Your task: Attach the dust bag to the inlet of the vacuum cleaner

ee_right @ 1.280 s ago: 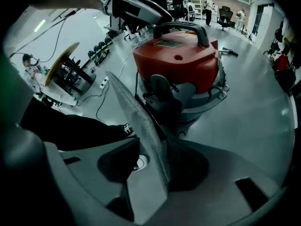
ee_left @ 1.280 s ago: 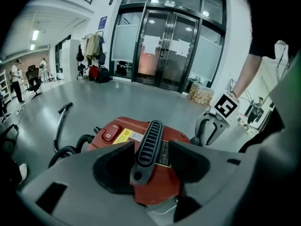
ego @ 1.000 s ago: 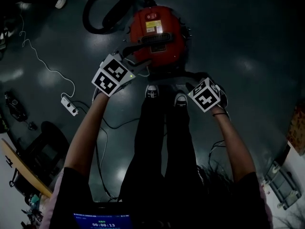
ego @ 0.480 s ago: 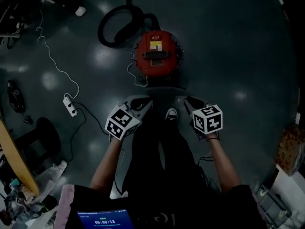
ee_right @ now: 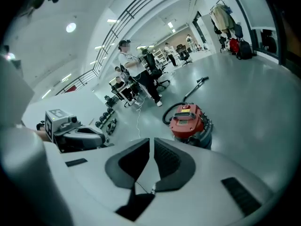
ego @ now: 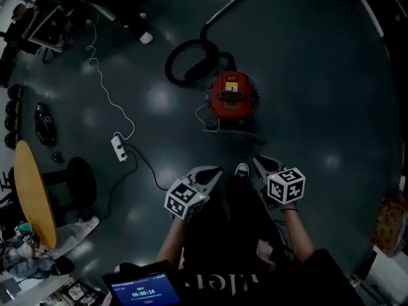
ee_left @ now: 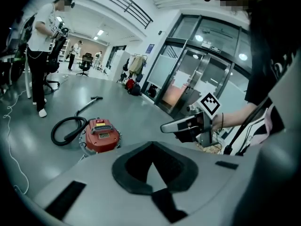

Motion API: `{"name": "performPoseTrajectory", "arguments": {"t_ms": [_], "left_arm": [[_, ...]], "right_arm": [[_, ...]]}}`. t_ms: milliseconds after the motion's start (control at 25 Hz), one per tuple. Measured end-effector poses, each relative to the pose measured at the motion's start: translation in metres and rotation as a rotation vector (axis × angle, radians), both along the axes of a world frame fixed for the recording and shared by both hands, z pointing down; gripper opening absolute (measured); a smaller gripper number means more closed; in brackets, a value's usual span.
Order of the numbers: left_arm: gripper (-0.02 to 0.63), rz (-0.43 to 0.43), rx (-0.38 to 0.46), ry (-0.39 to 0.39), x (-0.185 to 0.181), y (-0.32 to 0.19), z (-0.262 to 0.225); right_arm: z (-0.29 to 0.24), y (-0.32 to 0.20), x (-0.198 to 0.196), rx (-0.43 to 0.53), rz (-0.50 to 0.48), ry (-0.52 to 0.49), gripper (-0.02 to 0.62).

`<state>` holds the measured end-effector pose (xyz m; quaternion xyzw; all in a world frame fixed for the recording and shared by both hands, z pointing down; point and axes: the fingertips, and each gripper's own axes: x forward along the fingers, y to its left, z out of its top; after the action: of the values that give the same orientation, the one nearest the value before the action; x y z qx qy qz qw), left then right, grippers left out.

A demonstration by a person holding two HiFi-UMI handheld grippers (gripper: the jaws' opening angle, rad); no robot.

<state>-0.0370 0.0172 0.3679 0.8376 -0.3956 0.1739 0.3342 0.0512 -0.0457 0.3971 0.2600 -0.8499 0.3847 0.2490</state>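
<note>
The red vacuum cleaner stands on the dark floor, with its black hose looped at its left and the wand lying beyond. No dust bag shows in any view. My left gripper and right gripper hang high above the floor, close to my legs and well short of the vacuum. Both sets of jaws have just been closing and now stand shut with nothing between them. From the left gripper the vacuum lies ahead to the left. From the right gripper the vacuum lies ahead to the right.
A white power strip with its cable trails across the floor at the left. A round wooden table and a black stool stand at the far left. A person works at a desk beyond. My shoe shows between the grippers.
Both grippers have risen from beside the vacuum and drawn back toward my body, and their jaws have shut. The vacuum now looks smaller and farther away.
</note>
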Motion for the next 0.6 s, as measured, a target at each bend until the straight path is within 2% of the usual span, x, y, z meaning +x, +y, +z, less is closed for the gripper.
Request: {"name": "performPoseTrajectory", "arguments": {"t_ms": [160,320,480,600], "left_arm": [[0.005,-0.009,-0.005,0.020,-0.007,0.036,-0.031],[0.005,-0.055,0.038,0.043,-0.024,0.072,-0.060],[0.005,-0.103,0.058,0.041,-0.060,0.123,-0.079],[0.005,-0.119,0.088,0.072,-0.083,0.167,-0.091]], "right_arm": [[-0.031,0.032,-0.017,0.027,-0.002,-0.032,0.043],[-0.062,0.070,-0.031,0.074,0.028,-0.051,0.044],[-0.088,0.117,-0.050,0.115,0.100,-0.061,0.043],[-0.100,0.158,-0.064,0.161,0.139,-0.040,0.043]]}}
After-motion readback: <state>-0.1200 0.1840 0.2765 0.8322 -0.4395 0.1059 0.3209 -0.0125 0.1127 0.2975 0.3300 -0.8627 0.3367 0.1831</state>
